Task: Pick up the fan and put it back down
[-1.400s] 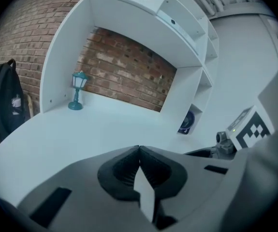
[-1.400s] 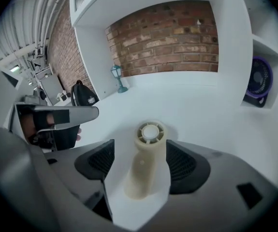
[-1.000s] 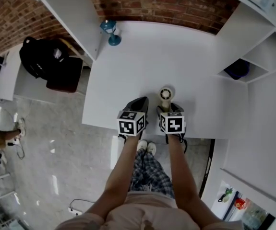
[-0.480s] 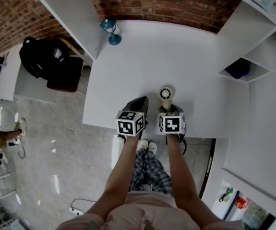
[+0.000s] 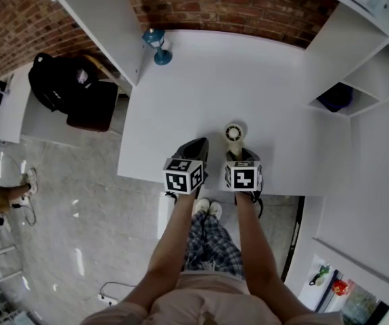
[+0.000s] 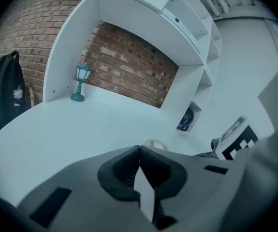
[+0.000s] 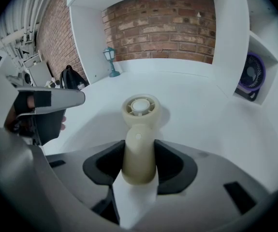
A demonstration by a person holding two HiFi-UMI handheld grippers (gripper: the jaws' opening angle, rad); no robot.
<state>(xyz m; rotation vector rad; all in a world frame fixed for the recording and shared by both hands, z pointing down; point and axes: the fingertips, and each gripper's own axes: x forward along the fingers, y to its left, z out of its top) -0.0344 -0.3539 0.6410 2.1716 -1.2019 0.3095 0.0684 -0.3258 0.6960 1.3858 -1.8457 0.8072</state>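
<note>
- White desk [image 5: 180,93] against a brick wall [image 5: 235,5], with white shelving [image 5: 377,73] on my right.
- Teal lantern lamp [image 5: 155,45] stands at the far left corner of the desk, well apart from both grippers.
- Purple desk fan [image 7: 251,76] sits in a shelf cubby on the right. It isn't the task's fan.
- Black backpack [image 5: 59,80] is off the desk to the left, on a dark seat.
- Cream handheld fan [image 5: 234,135] lies flat near the desk's front edge. Its round head points away from me and its handle points back toward me.
- Right gripper [image 5: 238,153] is angled down over the handle end. In the right gripper view the handle runs straight between its jaws, which are partly closed. Both pads [image 7: 165,161] press the handle's sides, so I read a grip on the fan.
- The fan's head [image 7: 140,108] shows its hub face up, with a shadow right next to it on the desktop. It looks to be resting on the surface, though I can't tell for sure that it isn't lifted slightly.
- Left gripper [image 5: 199,144] is just beside the right one, to the fan's left and not touching it. In the left gripper view its jaws are together at the tips with nothing between them.
- The right gripper's marker cube [image 6: 235,141] shows at the right edge of the left gripper view, so the two are side by side.
</note>
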